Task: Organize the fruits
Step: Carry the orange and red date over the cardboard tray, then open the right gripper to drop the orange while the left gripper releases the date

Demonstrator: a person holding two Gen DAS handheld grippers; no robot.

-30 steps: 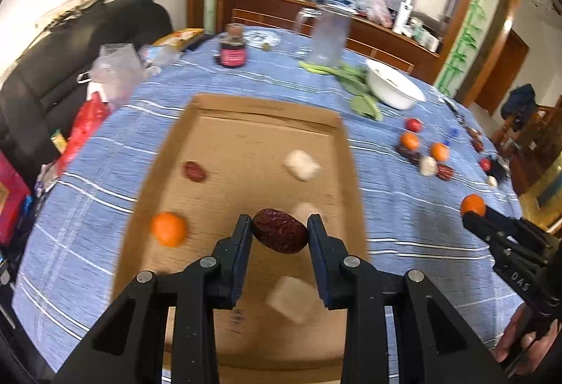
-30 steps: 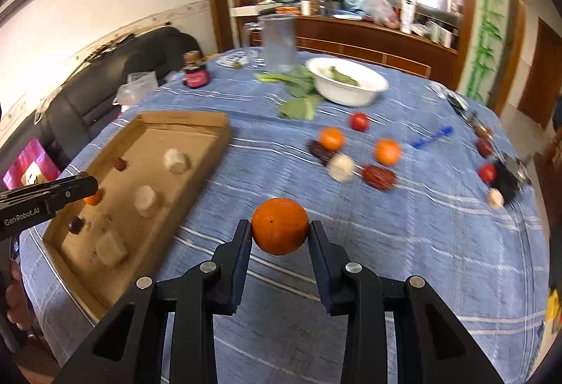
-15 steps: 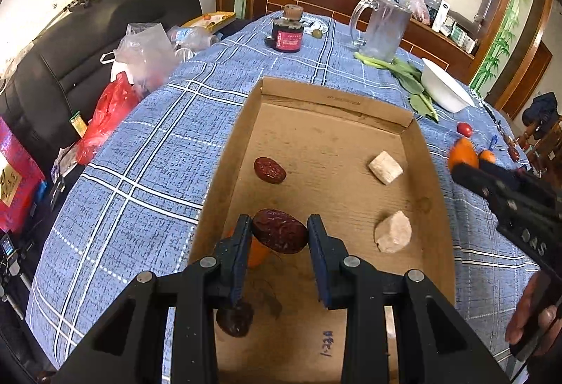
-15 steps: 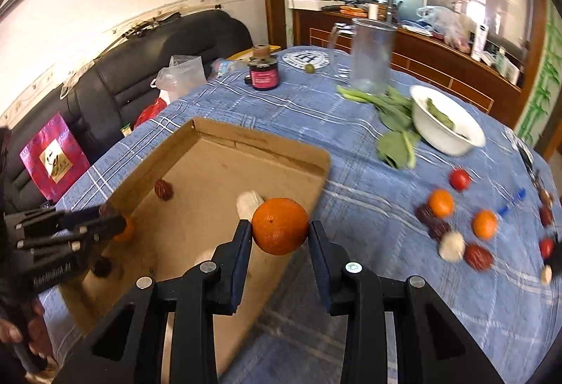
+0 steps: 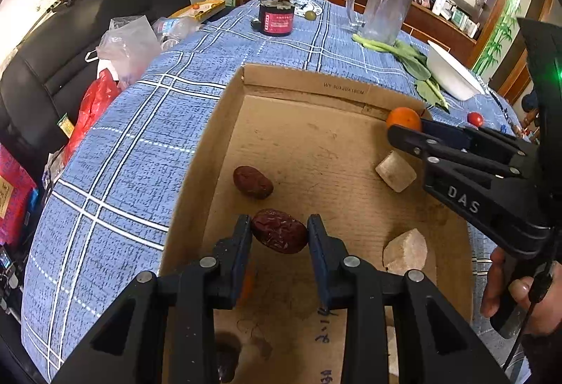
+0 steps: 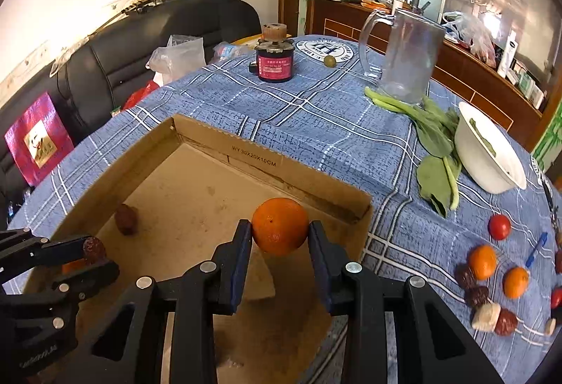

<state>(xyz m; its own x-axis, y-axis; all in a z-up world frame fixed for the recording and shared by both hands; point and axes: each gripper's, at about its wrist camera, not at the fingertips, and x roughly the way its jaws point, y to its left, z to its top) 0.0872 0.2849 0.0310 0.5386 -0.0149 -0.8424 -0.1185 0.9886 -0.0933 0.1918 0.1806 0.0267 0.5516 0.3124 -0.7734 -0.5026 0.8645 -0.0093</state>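
While both loads hang over the cardboard box (image 5: 302, 85) | left hand-held gripper (image 5: 280, 231) clamps a red date (image 5: 279, 235), right hand-held gripper (image 6: 280, 236) an orange (image 6: 280, 226) | I'd lower each beside like fruit, then release gently.

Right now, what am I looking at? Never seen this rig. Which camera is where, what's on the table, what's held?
No robot here: a person holds a two-finger gripper in each hand, each with a fisheye camera looking along its fingers.

Left wrist view: the left gripper is shut on a red date, above the cardboard box.

Right wrist view: the right gripper is shut on an orange, over the box's near right part.

Inside the box: another date and pale chunks.

On the blue checked tablecloth: a glass jug, a white bowl, leafy greens, and loose fruit still to sort.
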